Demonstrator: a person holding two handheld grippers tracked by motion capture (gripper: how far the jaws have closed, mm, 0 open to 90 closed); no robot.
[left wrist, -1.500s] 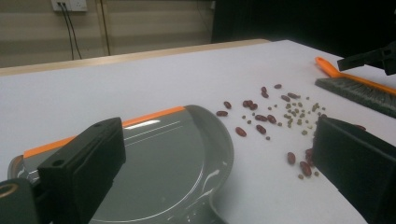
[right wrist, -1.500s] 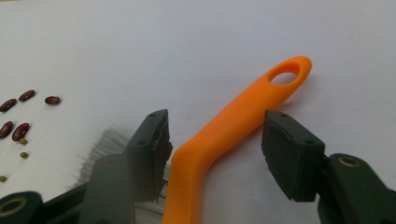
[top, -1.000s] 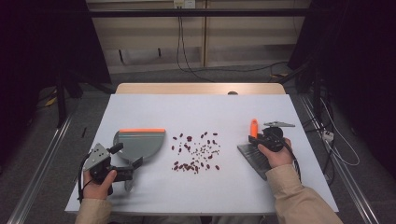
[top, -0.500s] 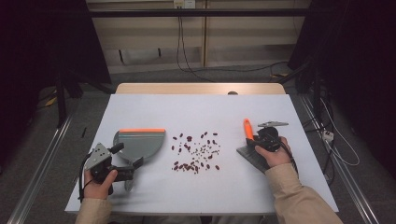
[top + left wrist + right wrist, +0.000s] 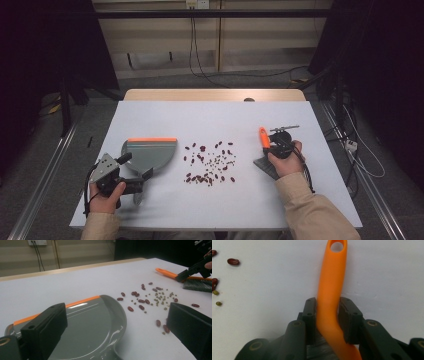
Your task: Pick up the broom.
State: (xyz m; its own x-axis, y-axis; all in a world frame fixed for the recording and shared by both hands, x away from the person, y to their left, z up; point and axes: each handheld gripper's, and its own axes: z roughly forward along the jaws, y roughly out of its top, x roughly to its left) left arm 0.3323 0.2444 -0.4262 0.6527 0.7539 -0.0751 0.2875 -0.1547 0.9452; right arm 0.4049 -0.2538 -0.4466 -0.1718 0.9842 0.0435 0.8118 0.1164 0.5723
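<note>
A grey dustpan (image 5: 150,152) with an orange front lip lies on the white table (image 5: 200,115), left of a scatter of red and small green beans (image 5: 210,164). My left gripper (image 5: 136,167) is open at the pan's near end, and its jaws stand wide on either side of the dustpan (image 5: 87,325) without touching it. On the right lies a brush with an orange handle (image 5: 263,136) and dark bristles (image 5: 264,167). My right gripper (image 5: 328,302) has just been closing and is shut on the brush handle (image 5: 330,277), with both pads pressed against it.
Beans (image 5: 150,298) spread between the pan and the brush (image 5: 197,285). A wooden strip (image 5: 215,94) runs along the table's far edge, with cables on the floor behind it. Bare white surface lies along the far half and the near edge.
My right hand and the brush's orange handle have shifted slightly left toward the beans. The left hand, the dustpan and the beans have stayed put.
</note>
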